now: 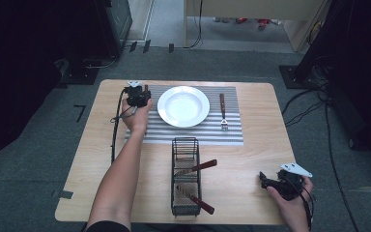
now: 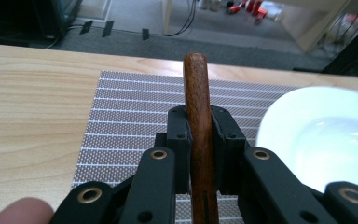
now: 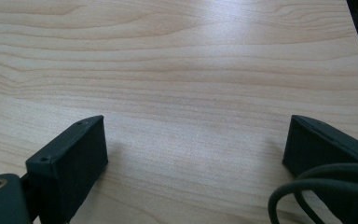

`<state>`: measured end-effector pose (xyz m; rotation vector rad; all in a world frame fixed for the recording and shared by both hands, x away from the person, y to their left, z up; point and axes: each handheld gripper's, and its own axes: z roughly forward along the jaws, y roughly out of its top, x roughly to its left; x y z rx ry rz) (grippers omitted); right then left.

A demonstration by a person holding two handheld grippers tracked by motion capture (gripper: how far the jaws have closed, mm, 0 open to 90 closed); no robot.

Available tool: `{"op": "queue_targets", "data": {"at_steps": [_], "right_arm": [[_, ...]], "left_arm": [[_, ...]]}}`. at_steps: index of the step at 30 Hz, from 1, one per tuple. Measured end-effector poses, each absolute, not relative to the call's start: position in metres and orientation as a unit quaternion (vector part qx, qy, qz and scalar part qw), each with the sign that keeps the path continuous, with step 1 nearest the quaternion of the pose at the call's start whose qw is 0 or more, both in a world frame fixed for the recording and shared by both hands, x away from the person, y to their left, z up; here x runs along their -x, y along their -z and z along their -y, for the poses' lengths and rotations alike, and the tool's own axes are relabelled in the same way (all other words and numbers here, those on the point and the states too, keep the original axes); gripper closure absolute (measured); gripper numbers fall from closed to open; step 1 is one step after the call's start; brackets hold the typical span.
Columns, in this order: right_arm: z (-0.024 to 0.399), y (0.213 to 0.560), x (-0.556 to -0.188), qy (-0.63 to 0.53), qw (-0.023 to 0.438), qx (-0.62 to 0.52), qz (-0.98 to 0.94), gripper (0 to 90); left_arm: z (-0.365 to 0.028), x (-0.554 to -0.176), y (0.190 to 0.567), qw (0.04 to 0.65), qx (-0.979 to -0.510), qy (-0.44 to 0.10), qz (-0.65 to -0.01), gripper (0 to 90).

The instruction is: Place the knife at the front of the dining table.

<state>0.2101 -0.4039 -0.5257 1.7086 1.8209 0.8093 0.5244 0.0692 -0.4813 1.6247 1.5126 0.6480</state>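
Observation:
My left gripper (image 1: 138, 96) is shut on the brown wooden handle (image 2: 198, 116) of a utensil, which stands up between the pads; its working end is hidden. It hovers over the left part of the striped grey placemat (image 2: 130, 107), just left of the white plate (image 1: 183, 106). The plate's rim (image 2: 321, 130) shows at the right of the left gripper view. My right gripper (image 1: 263, 180) rests near the table's front right corner. Its jaws stand wide open (image 3: 196, 144) over bare wood with nothing between them.
A wooden-handled fork (image 1: 223, 112) lies on the placemat (image 1: 232, 133) right of the plate. A black wire basket (image 1: 185, 176) at the front centre holds two wooden-handled utensils (image 1: 204, 166). The left gripper's cable (image 1: 115, 130) trails along the table's left side.

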Motion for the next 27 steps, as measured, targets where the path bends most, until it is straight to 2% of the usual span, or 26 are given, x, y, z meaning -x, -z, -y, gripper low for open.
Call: {"op": "queue_targets", "data": {"at_steps": [9, 17, 21, 27], "right_arm": [[0.404, 0.526, -0.21, -0.298, 0.256, -0.629, -0.671, 5.9], [0.404, 0.526, -0.21, -0.298, 0.255, -0.629, -0.671, 5.9], [0.404, 0.526, -0.21, -0.298, 0.256, -0.629, -0.671, 5.8], [0.404, 0.526, -0.21, -0.298, 0.256, -0.628, -0.672, 5.9]], "left_arm": [[-0.067, -0.535, 0.499, 0.378, -0.651, -0.256, -0.607, 79.8], [-0.067, -0.536, 0.502, 0.386, -0.655, -0.239, -0.604, 77.9], [-0.065, -0.535, 0.509, 0.371, -0.675, -0.224, -0.598, 74.5], [-0.066, -0.533, 0.51, 0.381, -0.672, -0.218, -0.597, 74.1]]}}
